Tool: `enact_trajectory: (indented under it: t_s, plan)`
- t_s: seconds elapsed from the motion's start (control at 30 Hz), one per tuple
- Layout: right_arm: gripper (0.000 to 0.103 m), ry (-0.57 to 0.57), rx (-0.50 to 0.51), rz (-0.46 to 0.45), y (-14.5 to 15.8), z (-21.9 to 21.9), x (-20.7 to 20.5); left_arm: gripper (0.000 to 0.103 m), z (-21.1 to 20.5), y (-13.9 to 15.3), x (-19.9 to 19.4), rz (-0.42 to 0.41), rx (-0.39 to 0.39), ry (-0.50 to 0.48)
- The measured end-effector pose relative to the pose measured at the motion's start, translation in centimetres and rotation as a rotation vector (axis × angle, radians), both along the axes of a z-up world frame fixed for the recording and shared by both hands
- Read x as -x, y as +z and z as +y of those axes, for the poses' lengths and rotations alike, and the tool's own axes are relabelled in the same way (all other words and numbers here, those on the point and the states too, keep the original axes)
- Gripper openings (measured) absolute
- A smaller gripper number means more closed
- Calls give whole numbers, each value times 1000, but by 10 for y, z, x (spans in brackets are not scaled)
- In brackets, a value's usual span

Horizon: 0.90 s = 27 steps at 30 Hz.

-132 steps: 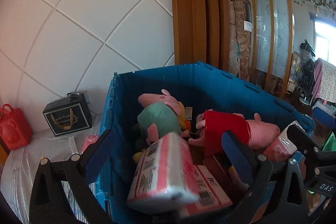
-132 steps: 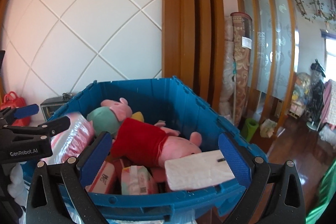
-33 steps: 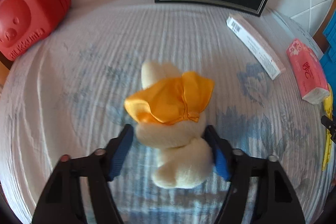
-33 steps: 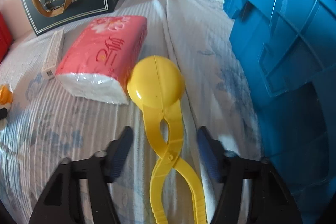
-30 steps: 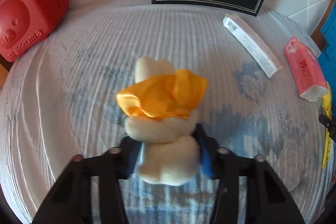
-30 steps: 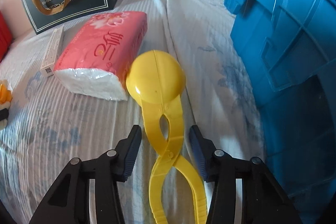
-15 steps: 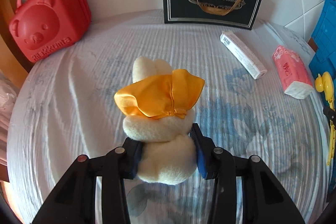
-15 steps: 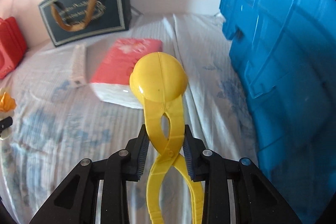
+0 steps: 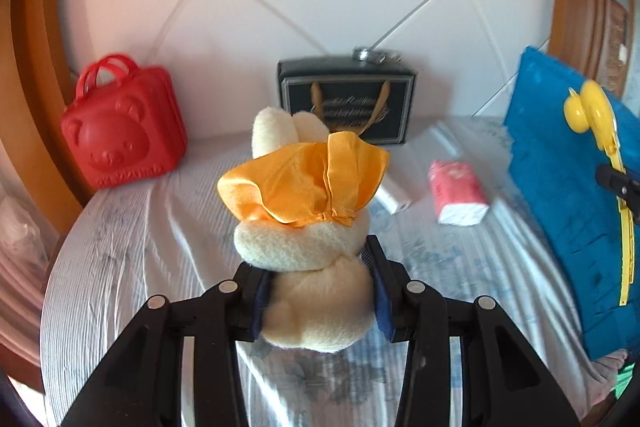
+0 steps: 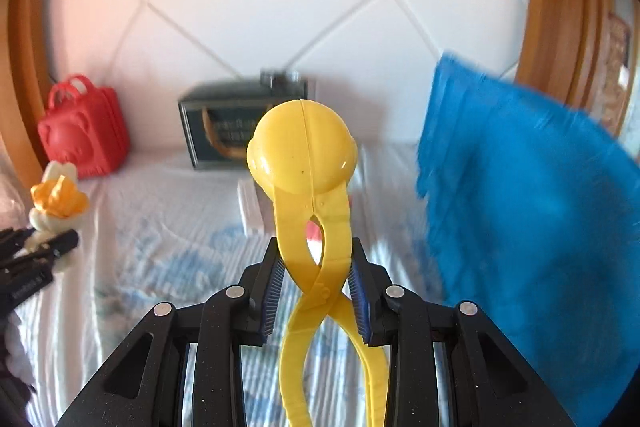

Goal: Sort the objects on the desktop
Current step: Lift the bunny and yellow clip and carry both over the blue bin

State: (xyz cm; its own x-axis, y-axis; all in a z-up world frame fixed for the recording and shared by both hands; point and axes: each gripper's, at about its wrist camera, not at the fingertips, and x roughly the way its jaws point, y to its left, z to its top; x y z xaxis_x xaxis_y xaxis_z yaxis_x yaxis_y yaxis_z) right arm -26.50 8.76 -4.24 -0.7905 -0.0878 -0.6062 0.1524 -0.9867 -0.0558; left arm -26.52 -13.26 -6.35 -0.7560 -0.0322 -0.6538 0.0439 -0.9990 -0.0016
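Note:
My left gripper (image 9: 318, 291) is shut on a cream plush rabbit (image 9: 312, 251) with an orange bonnet and holds it up above the white patterned cloth (image 9: 140, 251). My right gripper (image 10: 314, 291) is shut on the crossed handles of a yellow snowball-maker tongs (image 10: 302, 151), lifted off the cloth, ball end up. The tongs also show at the right edge of the left wrist view (image 9: 592, 115); the rabbit shows at the left of the right wrist view (image 10: 56, 203). The blue crate (image 10: 532, 211) stands to the right in both views (image 9: 568, 211).
A red bear-face case (image 9: 124, 131) and a dark gift bag (image 9: 346, 99) stand against the white quilted wall. A pink tissue pack (image 9: 458, 193) and a white slim box (image 9: 394, 197) lie on the cloth near the crate. Wooden frames flank both sides.
Both grippers closed on their objects and lifted them off the cloth. The views have tilted up from the cloth toward the wall; the right view is motion-blurred.

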Motion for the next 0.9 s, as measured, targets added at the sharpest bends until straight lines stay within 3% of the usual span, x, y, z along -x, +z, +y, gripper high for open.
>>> enact_trajectory:
  t_s: [0.27,0.5,0.73,0.9]
  plan:
    - [30,-67,-20,177,93,28,-53,41,75,73,-31,150,-23,-123]
    - [30,-133,-38,295,159,109,-73,41,194,129,-42,214,-51,-231]
    - [30,-209,-90,318,183,228,-80,41,333,172,-38,202,-81,-308]
    - [30,-250,-146,246,171,301,-69,41,413,178,-33,132,-101,-366]
